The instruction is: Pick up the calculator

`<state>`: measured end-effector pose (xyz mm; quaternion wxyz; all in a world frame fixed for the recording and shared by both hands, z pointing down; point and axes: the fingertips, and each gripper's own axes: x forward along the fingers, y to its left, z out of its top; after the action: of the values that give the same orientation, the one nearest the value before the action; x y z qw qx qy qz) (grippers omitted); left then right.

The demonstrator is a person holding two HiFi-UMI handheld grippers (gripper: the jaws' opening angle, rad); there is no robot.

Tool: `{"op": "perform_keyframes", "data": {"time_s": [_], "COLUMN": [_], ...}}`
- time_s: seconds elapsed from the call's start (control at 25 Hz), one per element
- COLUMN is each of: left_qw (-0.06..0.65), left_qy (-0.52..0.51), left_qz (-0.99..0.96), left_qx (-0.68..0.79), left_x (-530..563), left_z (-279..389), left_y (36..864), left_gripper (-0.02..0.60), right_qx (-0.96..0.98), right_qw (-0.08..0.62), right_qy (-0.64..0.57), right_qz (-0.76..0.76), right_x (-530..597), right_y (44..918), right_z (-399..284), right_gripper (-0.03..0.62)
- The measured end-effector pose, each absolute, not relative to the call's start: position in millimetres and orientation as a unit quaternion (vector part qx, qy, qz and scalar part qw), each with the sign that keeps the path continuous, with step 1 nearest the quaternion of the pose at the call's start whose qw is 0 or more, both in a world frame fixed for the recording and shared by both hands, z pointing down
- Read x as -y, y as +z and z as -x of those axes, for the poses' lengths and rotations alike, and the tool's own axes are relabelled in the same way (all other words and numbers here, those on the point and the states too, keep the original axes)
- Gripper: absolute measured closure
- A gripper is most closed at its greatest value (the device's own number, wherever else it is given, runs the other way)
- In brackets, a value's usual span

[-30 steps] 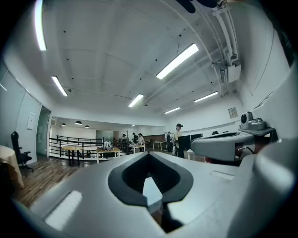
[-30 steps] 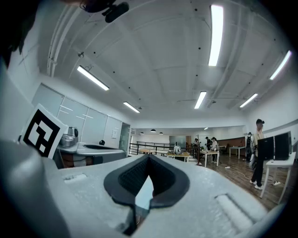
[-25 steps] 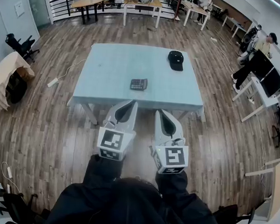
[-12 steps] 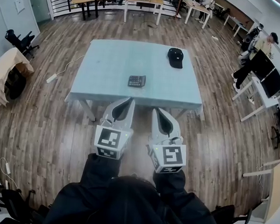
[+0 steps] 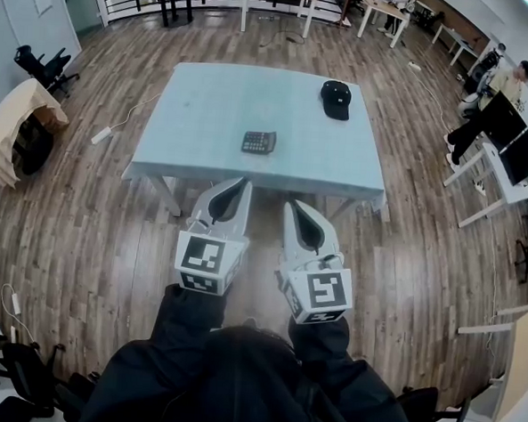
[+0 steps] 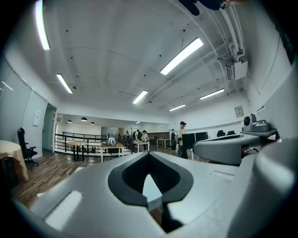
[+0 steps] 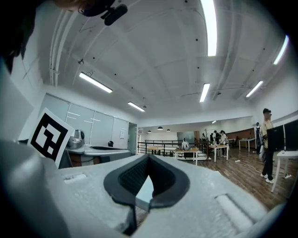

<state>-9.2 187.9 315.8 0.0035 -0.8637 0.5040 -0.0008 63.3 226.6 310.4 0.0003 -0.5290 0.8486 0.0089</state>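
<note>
Little has changed over the last second: in the head view the desk (image 5: 209, 95) now sits slightly higher in the picture than it did, and both grippers have crept up with it, but they remain well short of its near edge, out over the wooden floor (image 5: 84, 239). The calculator (image 5: 258, 142) has not been touched; it lies flat on the desk, set a little in from the near edge and about midway along it, well apart from the black cap (image 5: 336, 99) near the far right corner. The left gripper (image 5: 244, 185) and right gripper (image 5: 291, 207) are held side by side in front of the person's body, pointing level toward the desk. In the left gripper view the left gripper's fingers (image 6: 139, 160) meet at their tips with nothing between them, and the right gripper view shows the right gripper's fingers (image 7: 160, 162) closed and empty in the same way. This looks like the very start of the approach: the pick-up has not begun. Whichever gripper takes the calculator will probably need to close most of the gap to the desk and spread its fingers before it can reach round the calculator.
</note>
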Motion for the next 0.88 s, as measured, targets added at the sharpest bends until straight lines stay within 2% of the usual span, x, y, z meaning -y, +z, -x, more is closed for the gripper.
{"op": "perform_keyframes", "data": {"time_s": [0.48,0.88], "left_qw": [-0.016,-0.031], "left_qy": [-0.012,-0.017], "left_qz": [0.858,0.854], "left_qx": [-0.514,-0.519], "left_x": [-190,-155], "left_z": [-9,2], "left_y": [336,354], "left_gripper": [0.583,0.583], "right_qx": [-0.847,-0.845], "right_qw": [-0.008,-0.009], "right_qy": [-0.008,-0.014], "right_qz": [0.531,0.534], "right_x": [-229,-203], "right_y": [337,356], "right_z": [-90,-89], "right_gripper": [0.595,0.595]}}
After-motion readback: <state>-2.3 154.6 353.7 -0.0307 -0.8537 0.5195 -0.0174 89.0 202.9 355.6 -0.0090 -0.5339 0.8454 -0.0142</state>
